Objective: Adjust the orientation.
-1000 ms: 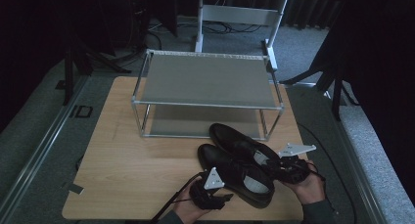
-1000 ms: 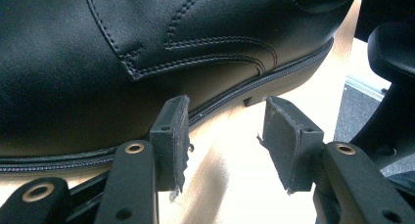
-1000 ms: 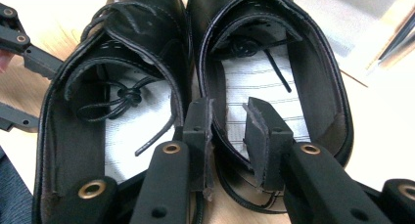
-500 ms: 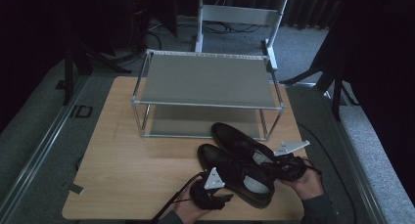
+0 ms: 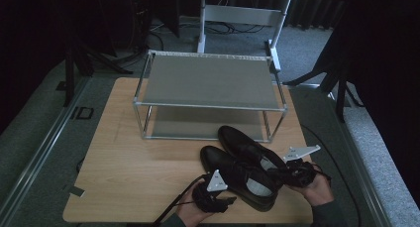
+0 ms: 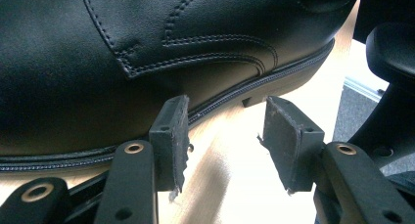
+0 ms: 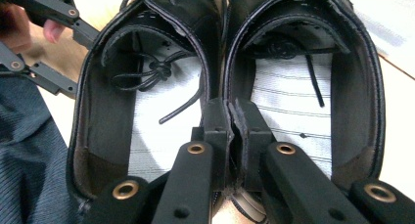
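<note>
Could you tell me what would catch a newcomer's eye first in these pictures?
A pair of black shoes lies side by side on the near right of the wooden table. The right gripper pinches the shoes' two inner walls together, and the left gripper stands open beside one sole. Behind them stands an empty two-tier metal rack.

Looks like a lab / recording studio setup, not a home. Wooden table (image 5: 133, 182) sits on grey carpet (image 5: 44, 138), w/ dark curtains around the back & sides. Black stand legs (image 5: 74, 63) and cables (image 5: 237, 26) on the floor behind, plus a white metal frame (image 5: 242, 14). On the table: a bare 2-tier metal shoe rack (image 5: 208, 83) as a prop.
</note>
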The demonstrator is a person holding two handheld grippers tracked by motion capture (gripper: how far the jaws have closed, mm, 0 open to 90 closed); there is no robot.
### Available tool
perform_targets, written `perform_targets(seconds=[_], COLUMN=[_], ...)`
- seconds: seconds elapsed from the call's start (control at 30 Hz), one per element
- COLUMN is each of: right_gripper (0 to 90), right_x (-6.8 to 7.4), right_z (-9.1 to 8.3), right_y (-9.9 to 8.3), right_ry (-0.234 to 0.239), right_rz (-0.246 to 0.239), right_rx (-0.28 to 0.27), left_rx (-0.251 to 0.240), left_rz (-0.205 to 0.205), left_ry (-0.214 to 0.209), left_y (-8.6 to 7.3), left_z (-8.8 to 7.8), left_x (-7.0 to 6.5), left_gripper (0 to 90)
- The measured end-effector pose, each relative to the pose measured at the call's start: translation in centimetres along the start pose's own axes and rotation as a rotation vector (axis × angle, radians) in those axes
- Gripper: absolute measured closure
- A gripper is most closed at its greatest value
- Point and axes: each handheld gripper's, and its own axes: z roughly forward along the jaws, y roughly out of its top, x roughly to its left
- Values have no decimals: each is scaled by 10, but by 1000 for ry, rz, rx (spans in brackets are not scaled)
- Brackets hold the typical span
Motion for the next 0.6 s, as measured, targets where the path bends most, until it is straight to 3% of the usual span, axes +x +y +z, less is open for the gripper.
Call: perform_targets(seconds=[0.13, 0.37, 0.6], right_gripper=[802, 638, 569], right_x=[2, 9, 22], right_z=[-1, -15, -8], right_y=[1, 6, 13], right_ry=[-20, -46, -74], right_rz=[-2, 13, -7], right_rx=[2, -56, -4], left_rx=[-3, -2, -9], left_rz=[0, -5, -17], left_ry=[2, 3, 17], left_y=[0, 0, -1], left_z=[-1, 0, -4], left_x=[0, 0, 5], left_gripper=[524, 523, 521])
